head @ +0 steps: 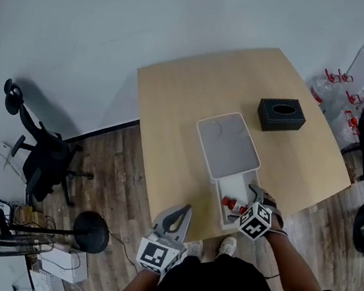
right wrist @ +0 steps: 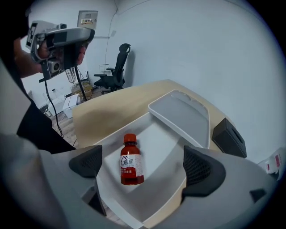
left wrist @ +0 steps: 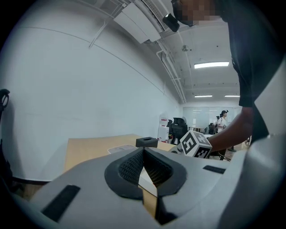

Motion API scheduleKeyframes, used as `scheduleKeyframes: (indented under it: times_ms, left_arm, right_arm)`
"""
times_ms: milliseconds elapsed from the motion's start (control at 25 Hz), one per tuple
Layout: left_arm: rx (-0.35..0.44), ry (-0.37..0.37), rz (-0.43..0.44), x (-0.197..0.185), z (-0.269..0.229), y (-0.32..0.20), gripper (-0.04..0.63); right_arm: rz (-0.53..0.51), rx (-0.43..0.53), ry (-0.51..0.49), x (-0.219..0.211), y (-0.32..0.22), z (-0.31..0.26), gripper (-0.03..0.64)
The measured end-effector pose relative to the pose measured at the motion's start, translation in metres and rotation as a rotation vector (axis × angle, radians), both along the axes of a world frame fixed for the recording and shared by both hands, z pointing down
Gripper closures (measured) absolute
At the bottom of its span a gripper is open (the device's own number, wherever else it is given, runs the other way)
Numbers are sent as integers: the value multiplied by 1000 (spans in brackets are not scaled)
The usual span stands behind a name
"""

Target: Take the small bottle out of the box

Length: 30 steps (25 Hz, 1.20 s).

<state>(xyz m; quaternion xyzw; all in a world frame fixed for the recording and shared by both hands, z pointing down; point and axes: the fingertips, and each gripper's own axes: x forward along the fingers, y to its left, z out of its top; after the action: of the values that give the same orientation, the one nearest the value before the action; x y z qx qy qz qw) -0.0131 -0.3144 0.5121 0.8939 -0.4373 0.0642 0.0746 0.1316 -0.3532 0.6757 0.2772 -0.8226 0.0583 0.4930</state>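
Head view: the table (head: 189, 95) carries a white box (head: 228, 182) at its near edge, with the grey lid (head: 228, 145) slid off toward 12 o'clock. The small bottle (head: 233, 204) lies inside the box. Your right gripper (head: 246, 200) sits at the box's 5 o'clock end, and your left gripper (head: 184, 211) hangs off the table edge at the box's 8 o'clock. A black tissue box (head: 281, 114) stands at 2 o'clock from the lid. Left gripper view: the left gripper (left wrist: 143, 154) has its jaws pressed together with nothing between them. Right gripper view: the right gripper (right wrist: 147, 164) has its jaws spread wide and touches nothing. The small bottle (right wrist: 131, 161) lies between them on the floor of the box (right wrist: 163, 143), red cap toward 12 o'clock.
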Motion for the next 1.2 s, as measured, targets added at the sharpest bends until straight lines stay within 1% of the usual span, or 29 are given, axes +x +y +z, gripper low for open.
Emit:
scheduleKeyframes:
  times_ms: [80,200,360,480,600,840,920,1040,1200]
  left_arm:
    - [-11,17,-12,1,2,-1,585]
    - [-21,33,-50,-7,3,-3,586]
    - [-27,32,-85,-15,4,0,585]
    - [-38,33,-104,-18,3,1,585]
    - [-33,31,-113,-23,8,4,584]
    - [-28,38,-124,-28,8,7,584]
    - [-40,36,-126,-29,10,9,585]
    - [-38,36,-125,-30,10,9,584]
    - [-57,18,-130,-31,8,9,584]
  right_arm:
    - [-4,-40,17,4,0,9,61]
    - [-28,-96,44,1,0,23,106]
    - [-79,-138,102,0,6,36,174]
    - [-106,-156,142,0,6,41,222]
    - [-126,-165,172,-2,9,45,279]
    - [-150,-174,196,-4,15,52,408]
    - [-158,-173,200,-4,15,52,408]
    - [-161,-175,203,-3,14,52,410]
    - [-173,-174,217,-4,14,52,411]
